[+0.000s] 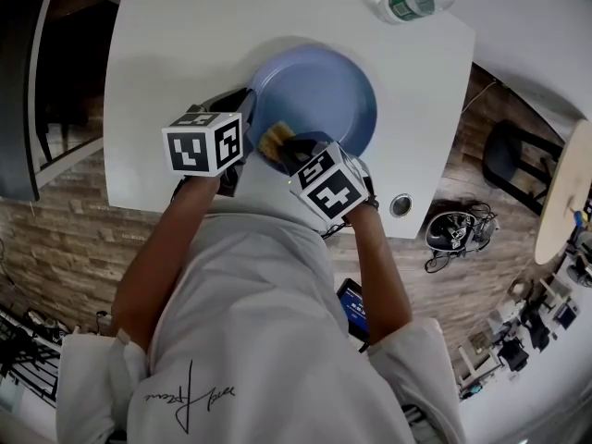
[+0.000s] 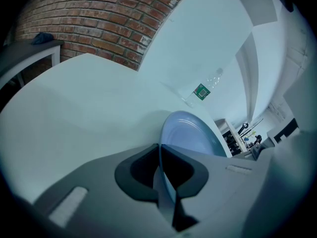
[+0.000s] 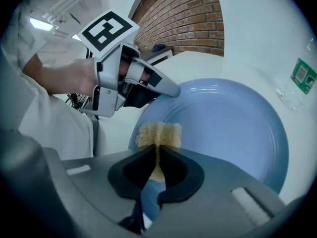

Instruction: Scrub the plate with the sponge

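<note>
Head view: the left gripper (image 1: pixel 246 107) comes in from the lower left, forearm angled up toward the white table (image 1: pixel 176 35), jaws pinched tight on the near-left rim of the blue plate (image 1: pixel 324 86) sitting on that table. Right beside it, the right gripper (image 1: pixel 282 146) reaches over the plate's near edge, jaws squeezed on the yellow sponge (image 1: pixel 275 139), which touches the plate. A plastic bottle (image 1: pixel 412 0) lies at the table's far right.

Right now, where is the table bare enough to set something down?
Widest: the table left of and beyond the plate. Narrower: between plate and bottle. Crowded: the plate's near rim, with the left hand-held gripper, right hand-held gripper and sponge.
</note>
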Demonstrator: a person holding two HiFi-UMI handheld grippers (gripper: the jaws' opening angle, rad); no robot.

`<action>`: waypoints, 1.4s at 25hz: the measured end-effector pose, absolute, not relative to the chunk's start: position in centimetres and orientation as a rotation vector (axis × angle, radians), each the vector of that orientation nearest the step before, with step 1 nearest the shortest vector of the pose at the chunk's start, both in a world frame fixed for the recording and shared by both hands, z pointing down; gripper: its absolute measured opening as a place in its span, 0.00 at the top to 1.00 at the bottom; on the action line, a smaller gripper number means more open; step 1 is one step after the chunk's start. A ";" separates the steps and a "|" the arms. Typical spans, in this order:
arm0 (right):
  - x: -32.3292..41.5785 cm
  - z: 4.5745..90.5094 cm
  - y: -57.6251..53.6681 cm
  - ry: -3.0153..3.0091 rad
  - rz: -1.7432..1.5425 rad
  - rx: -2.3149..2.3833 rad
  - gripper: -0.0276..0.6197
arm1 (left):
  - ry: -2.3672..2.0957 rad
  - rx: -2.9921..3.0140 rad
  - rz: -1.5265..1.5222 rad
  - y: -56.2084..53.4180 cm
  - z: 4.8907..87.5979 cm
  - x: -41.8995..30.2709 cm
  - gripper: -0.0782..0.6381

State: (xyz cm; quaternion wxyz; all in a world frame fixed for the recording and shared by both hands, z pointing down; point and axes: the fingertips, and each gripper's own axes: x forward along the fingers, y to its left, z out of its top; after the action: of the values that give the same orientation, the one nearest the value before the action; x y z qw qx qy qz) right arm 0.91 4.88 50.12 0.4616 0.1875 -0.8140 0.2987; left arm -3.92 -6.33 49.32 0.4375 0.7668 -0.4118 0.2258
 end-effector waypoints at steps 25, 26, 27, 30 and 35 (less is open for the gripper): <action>4.6 50.3 6.2 -1.925 0.718 0.417 0.91 | -1.012 1.909 0.567 -6.0 49.5 -4.0 0.86; 4.7 50.3 6.1 -1.923 0.718 0.421 0.91 | -1.012 1.910 0.567 -6.1 49.5 -4.0 0.86; 4.8 50.3 6.1 -1.922 0.717 0.424 0.91 | -1.014 1.913 0.567 -6.2 49.4 -4.0 0.86; 5.4 50.3 6.0 -1.912 0.702 0.432 0.91 | -1.015 1.918 0.566 -6.2 49.3 -4.0 0.86; 6.6 50.3 5.5 -1.900 0.676 0.476 0.91 | -1.018 1.919 0.567 -6.2 49.3 -4.0 0.86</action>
State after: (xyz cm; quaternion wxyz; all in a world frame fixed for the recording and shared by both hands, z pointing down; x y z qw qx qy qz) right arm 6.65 5.55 50.33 0.5096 0.1974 -0.7890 0.2806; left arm -3.98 -6.17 49.34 0.4333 0.7703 -0.4087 0.2277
